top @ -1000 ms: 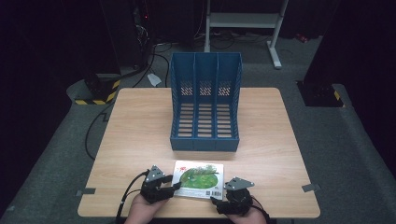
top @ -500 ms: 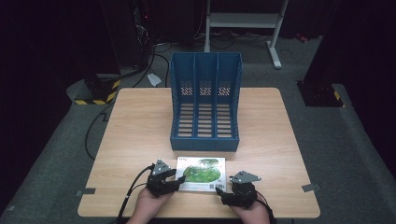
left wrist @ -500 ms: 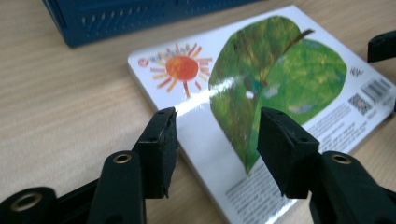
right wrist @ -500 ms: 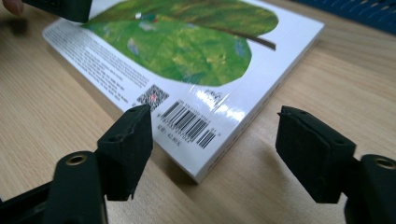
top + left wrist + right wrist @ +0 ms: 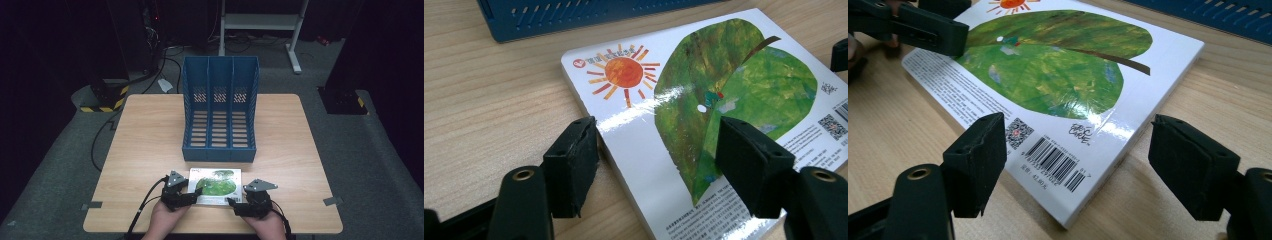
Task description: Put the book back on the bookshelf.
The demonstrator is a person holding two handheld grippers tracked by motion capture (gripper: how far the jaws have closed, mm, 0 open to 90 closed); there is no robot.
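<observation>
A picture book point(image 5: 215, 186) with a green leaf and an orange sun on its white cover lies flat on the wooden table point(image 5: 150, 135), just in front of the blue file rack point(image 5: 220, 115). My left gripper point(image 5: 192, 196) is at the book's near left corner. In the left gripper view the left gripper point(image 5: 656, 165) is open: its jaws have just been opening, one beside the book point(image 5: 704, 90), one over the cover. My right gripper point(image 5: 232, 204) straddles the near right corner. The right gripper point(image 5: 1078, 165) has also just opened a little, its pads clear of the book point(image 5: 1058, 70).
The rack has three slots and lies on its back with the openings facing up, in the middle of the table. Bare wood lies to the left and right of it. Dark floor, cables and a white stand are beyond the far edge.
The book has settled slightly farther from the front edge and lies flat. The left jaws have spread wider around its corner. Both hands have hardly moved.
</observation>
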